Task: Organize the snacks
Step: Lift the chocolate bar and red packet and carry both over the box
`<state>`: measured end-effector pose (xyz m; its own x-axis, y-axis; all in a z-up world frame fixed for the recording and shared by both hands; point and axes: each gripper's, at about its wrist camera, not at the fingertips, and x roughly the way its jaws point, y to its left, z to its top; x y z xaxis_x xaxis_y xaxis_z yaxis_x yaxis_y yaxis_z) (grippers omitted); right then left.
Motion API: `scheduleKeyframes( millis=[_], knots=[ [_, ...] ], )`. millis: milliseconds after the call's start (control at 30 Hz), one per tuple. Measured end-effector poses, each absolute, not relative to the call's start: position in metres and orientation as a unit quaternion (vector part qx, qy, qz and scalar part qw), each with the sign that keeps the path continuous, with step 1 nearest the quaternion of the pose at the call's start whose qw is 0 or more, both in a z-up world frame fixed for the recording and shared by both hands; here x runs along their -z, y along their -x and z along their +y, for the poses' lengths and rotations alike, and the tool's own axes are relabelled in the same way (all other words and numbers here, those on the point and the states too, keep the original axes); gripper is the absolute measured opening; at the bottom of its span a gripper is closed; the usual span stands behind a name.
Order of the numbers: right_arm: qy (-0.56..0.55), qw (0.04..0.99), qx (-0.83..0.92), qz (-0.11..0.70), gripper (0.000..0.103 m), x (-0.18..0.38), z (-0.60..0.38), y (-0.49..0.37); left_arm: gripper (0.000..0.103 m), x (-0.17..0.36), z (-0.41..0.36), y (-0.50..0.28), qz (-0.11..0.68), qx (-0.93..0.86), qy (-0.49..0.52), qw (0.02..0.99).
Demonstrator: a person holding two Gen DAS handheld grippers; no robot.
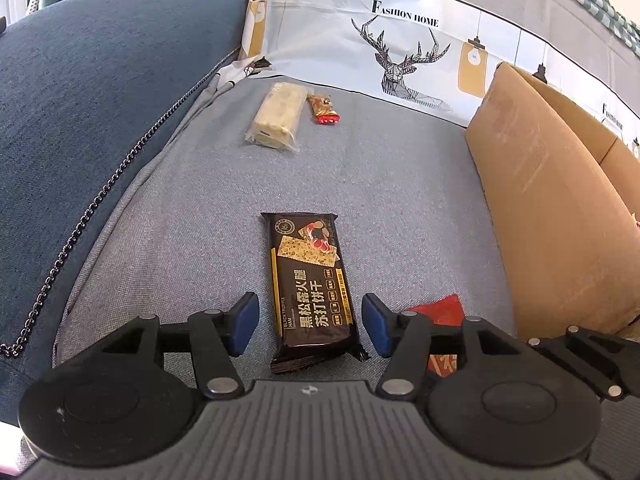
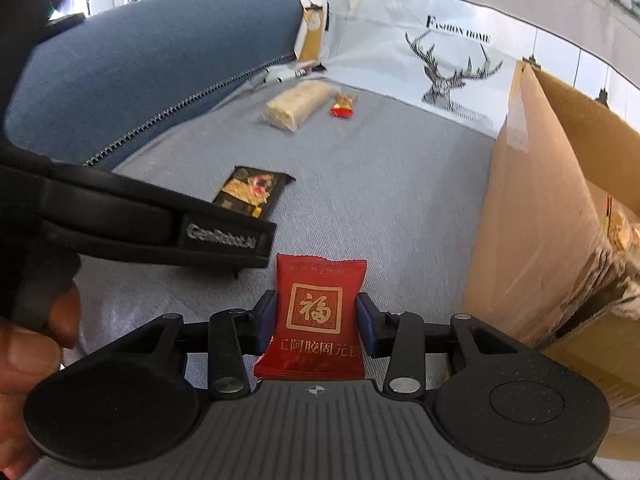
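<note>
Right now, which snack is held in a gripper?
The red packet, pinched in the right gripper. The black cracker pack, pale bar and small red candy lie loose.

- The left gripper is held low, its jaws spread wide.
- The right gripper is clamped on a red packet.

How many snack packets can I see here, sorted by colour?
Red: 2, the red packet in the right gripper and the small red candy.
Black: 1, the black cracker pack between the open left gripper fingers.
Pale yellow: 1, the pale wafer pack.
Total: 4
</note>
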<state>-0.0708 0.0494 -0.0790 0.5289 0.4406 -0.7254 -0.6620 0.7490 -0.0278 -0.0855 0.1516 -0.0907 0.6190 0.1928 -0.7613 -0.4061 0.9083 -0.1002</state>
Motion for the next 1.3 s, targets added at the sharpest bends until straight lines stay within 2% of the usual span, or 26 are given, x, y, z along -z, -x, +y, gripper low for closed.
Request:
scheduleKeyframes(
  millis=[1100,1200,1300],
  knots=[
    [0.169,0.86,-0.313,0.366,0.044,0.083,0.052,0.07,0.066,0.098,0.152,0.075,0.406,-0.168,0.133,0.888],
    [0.167,0.863,-0.311,0.36,0.043,0.081,0.05,0.071,0.063,0.1,0.149,0.073,0.412,-0.172,0.118,0.887],
    [0.17,0.866,-0.305,0.356,0.043,0.08,0.049,0.073,0.055,0.1,0.146,0.071,0.417,-0.175,0.101,0.886]
  ],
)
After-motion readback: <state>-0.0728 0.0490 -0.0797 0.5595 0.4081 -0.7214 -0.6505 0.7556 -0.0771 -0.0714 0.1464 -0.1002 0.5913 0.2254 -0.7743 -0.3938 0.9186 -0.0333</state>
